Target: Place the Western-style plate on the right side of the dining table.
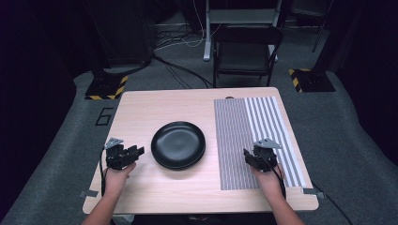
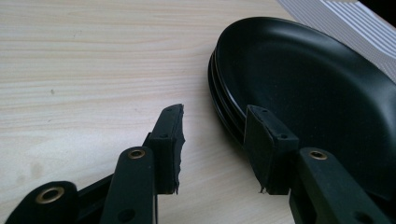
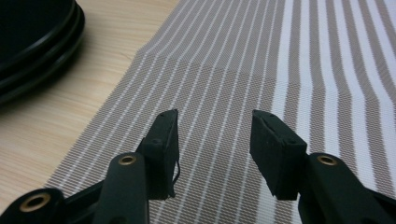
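Plates [image 1: 178,144], black and stacked at the middle of the wooden table [image 1: 155,105], are flanked by 2 hand-held grippers. The left gripper [image 1: 137,152] is held just left of the stack, jaws apart with nothing between them, one jaw seen in front of the stack's rim in the left gripper view. The right gripper [image 1: 248,156] is held over the near part of the striped placemats [image 1: 248,136], which lie right of the plates, its jaws likewise apart and empty. Risk is judged to lie in the stack: a pinch on 1 rim could drag the plate beneath, or a glossy edge could slip free.
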Tool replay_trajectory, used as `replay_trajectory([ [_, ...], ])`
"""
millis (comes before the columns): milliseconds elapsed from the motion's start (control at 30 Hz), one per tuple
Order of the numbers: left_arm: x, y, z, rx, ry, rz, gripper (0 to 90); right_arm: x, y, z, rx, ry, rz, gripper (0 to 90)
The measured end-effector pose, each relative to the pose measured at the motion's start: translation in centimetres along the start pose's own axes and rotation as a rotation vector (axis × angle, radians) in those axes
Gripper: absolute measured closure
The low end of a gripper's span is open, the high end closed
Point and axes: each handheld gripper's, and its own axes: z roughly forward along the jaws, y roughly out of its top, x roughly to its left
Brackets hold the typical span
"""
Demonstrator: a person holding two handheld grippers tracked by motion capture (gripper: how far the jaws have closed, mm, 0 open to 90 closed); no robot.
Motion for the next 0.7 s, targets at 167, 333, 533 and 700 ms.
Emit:
replay_trajectory([
  [167, -0.3, 0.5, 0.2, -0.019, 0.002, -0.034, 55.9, 0.7, 0.3, 0.2, -0.013, 0.027, 0.035, 52.0],
  [333, -1.1, 1.0, 0.5, -0.028, 0.015, -0.026, 55.9, 1.5, 0.9, 0.5, -0.026, 0.071, 0.086, 53.8],
  [533, -1.6, 1.2, 0.8, -0.020, 0.017, -0.028, 57.6, 2.0, 1.3, 0.7, -0.035, 0.085, 0.093, 56.5],
  [700, -1.9, 1.2, 1.0, -0.014, 0.012, -0.043, 58.9, 2.7, 1.7, 0.8, -0.039, 0.101, 0.102, 58.1],
])
